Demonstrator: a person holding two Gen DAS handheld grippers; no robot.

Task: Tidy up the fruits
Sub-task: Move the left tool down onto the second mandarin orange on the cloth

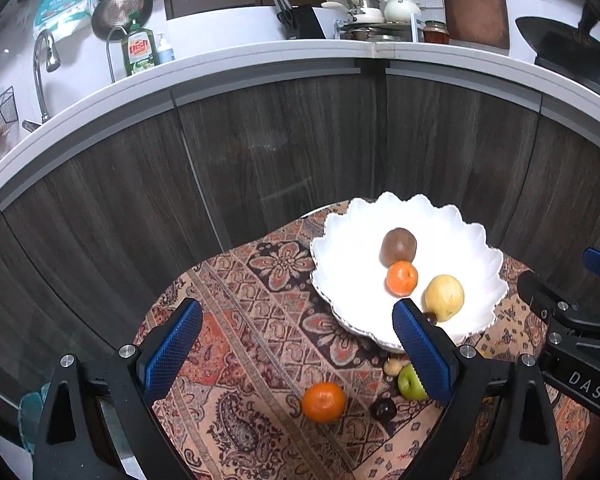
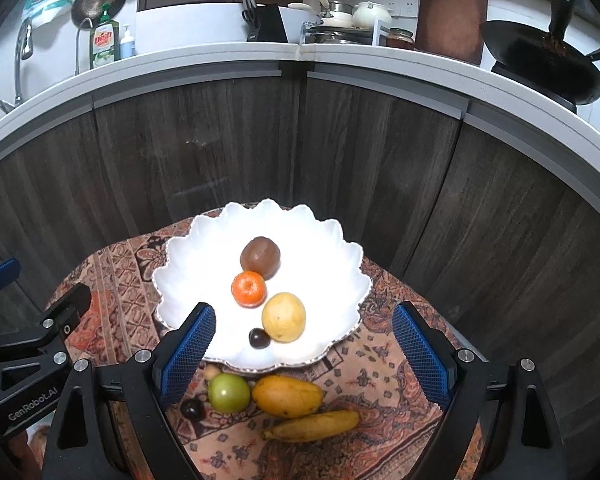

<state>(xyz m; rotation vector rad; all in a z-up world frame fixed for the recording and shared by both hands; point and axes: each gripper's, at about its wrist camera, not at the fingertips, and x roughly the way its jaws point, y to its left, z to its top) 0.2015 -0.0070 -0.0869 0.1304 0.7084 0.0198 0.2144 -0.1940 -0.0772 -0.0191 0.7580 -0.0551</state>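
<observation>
A white scalloped bowl stands on a small patterned table. It holds a brown fruit, a small orange, a yellow round fruit and a dark plum. On the cloth in front lie a green apple, a mango, a banana, a dark plum and a small beige fruit. An orange lies on the cloth in the left wrist view. My left gripper and my right gripper are open and empty above the table.
The patterned cloth covers the small round table. Dark wood cabinet fronts rise right behind it under a white counter with a sink tap, dish soap, knife block, pots and a wok.
</observation>
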